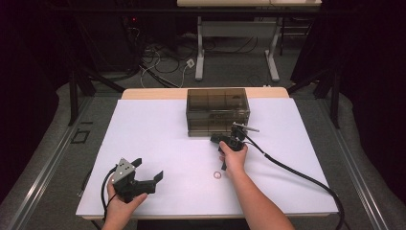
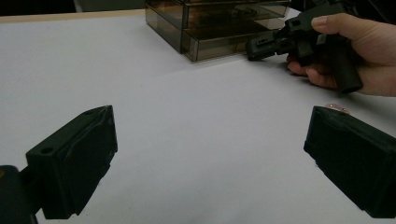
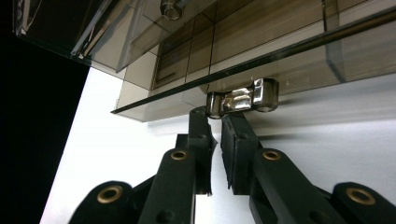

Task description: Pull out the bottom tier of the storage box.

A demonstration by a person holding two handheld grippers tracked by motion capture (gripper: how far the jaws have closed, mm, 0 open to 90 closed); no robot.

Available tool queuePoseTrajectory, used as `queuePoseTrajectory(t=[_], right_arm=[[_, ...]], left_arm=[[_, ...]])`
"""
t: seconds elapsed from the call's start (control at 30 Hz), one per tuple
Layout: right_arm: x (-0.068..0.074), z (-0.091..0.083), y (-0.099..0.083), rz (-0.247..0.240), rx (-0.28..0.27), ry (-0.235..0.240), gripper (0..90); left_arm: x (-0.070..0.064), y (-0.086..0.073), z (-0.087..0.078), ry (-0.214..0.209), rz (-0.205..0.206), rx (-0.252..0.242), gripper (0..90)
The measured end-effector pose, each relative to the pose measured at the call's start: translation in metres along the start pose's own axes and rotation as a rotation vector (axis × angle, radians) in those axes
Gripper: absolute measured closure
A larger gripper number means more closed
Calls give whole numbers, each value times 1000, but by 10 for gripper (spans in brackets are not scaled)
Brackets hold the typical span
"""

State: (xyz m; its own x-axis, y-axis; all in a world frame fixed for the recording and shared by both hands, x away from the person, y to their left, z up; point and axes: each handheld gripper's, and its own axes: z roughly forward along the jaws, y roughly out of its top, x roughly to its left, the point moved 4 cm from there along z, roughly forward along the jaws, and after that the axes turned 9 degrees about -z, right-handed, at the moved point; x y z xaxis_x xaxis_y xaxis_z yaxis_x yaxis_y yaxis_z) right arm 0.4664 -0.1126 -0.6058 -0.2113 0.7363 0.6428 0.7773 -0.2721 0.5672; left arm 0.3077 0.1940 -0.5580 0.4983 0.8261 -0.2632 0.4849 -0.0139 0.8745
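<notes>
A smoky clear drawer box (image 1: 218, 110) stands at the far middle of the white table (image 1: 158, 134). My right gripper (image 1: 217, 138) is at the front of its lower drawer. In the right gripper view the jaws (image 3: 215, 119) are drawn close together, pinching the left end of the drawer handle (image 3: 243, 98). The box (image 2: 210, 23) and the right gripper (image 2: 254, 48) also appear far off in the left gripper view. My left gripper (image 1: 148, 169) hangs open over the front left of the table, with nothing between its fingers (image 2: 74, 158). A small ring (image 1: 218, 175) lies on the table by the right wrist.
The ring (image 2: 337, 108) peeks out just beyond the left gripper's right jaw. A thick black cable (image 1: 297, 172) trails from the right gripper across the table's right side. Behind the table, cables (image 1: 163, 62) and desk legs (image 1: 200, 52) are on the floor.
</notes>
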Motion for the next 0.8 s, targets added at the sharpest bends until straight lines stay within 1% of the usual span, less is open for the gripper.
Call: queuePoseTrajectory(t=[0.03, 0.13, 0.17, 0.43, 0.53, 0.67, 0.7, 0.73, 0.8], right_arm=[[1, -1, 0, 5, 10, 0, 833], [1, -1, -1, 3, 13, 2, 833], [1, -1, -1, -10, 14, 6, 833], [2, -2, -3, -9, 15, 4, 833], [1, -3, -3, -21, 17, 2, 832], [1, -3, -4, -17, 15, 2, 832], [3, -3, -3, -6, 11, 2, 829], [3, -4, -4, -20, 15, -9, 822], [3, -4, -4, -24, 11, -8, 810]], left_arm=[[0, 0, 0, -2, -3, -1, 25], [0, 0, 0, -3, -6, -2, 25], [0, 0, 0, -2, -6, -2, 25], [0, 0, 0, -2, -4, -1, 25], [0, 0, 0, -1, -4, -2, 25], [0, 0, 0, -1, -4, -1, 25], [0, 0, 0, -1, -3, -2, 25], [0, 0, -1, -1, -3, -1, 25], [0, 0, -1, -1, -3, 0, 25]])
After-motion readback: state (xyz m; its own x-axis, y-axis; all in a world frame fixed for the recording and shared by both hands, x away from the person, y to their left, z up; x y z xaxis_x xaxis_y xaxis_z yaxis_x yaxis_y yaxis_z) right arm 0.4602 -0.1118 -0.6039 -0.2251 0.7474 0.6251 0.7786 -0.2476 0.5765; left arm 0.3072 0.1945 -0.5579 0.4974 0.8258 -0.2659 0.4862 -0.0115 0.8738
